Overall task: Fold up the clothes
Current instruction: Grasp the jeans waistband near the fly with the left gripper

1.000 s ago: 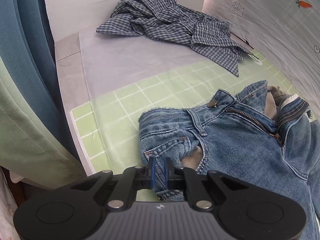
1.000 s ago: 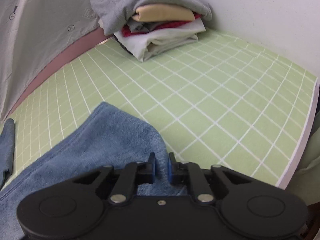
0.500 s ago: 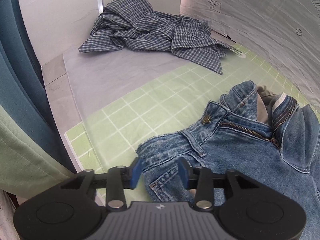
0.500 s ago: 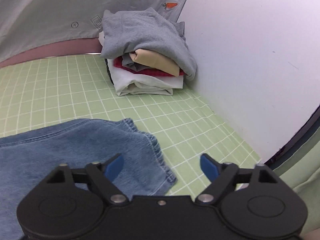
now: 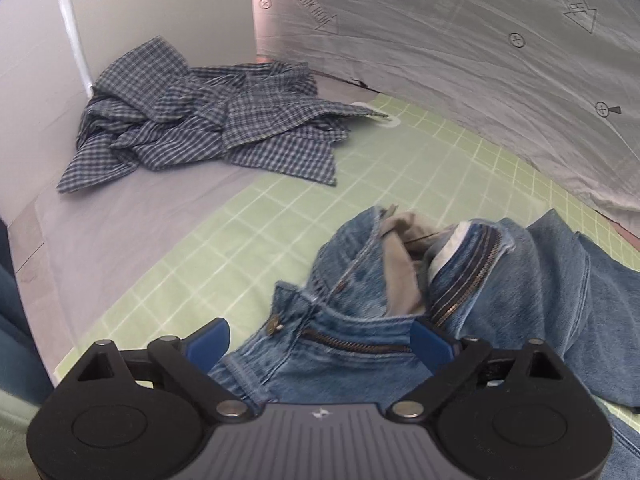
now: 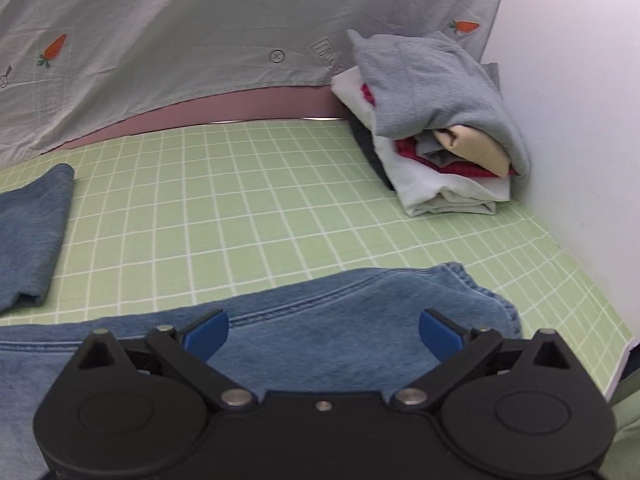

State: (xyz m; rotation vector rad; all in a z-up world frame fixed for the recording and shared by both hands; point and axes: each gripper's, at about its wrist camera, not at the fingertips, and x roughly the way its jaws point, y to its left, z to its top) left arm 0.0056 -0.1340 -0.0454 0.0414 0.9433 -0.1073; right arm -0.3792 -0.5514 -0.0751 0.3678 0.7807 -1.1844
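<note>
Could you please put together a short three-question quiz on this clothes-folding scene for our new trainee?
1. True or false: the left hand-held gripper is shut on the jeans.
2. Multiple choice: the crumpled checked shirt lies A) on the stack of folded clothes; B) on the grey sheet at the far end, beside the green grid mat; C) under the jeans.
3. Fill in: the top garment of the stack is ____ in colour.

Key
1. False: its jaws stand wide open over the waistband, and the right hand-held gripper is open too.
2. B
3. Grey
</note>
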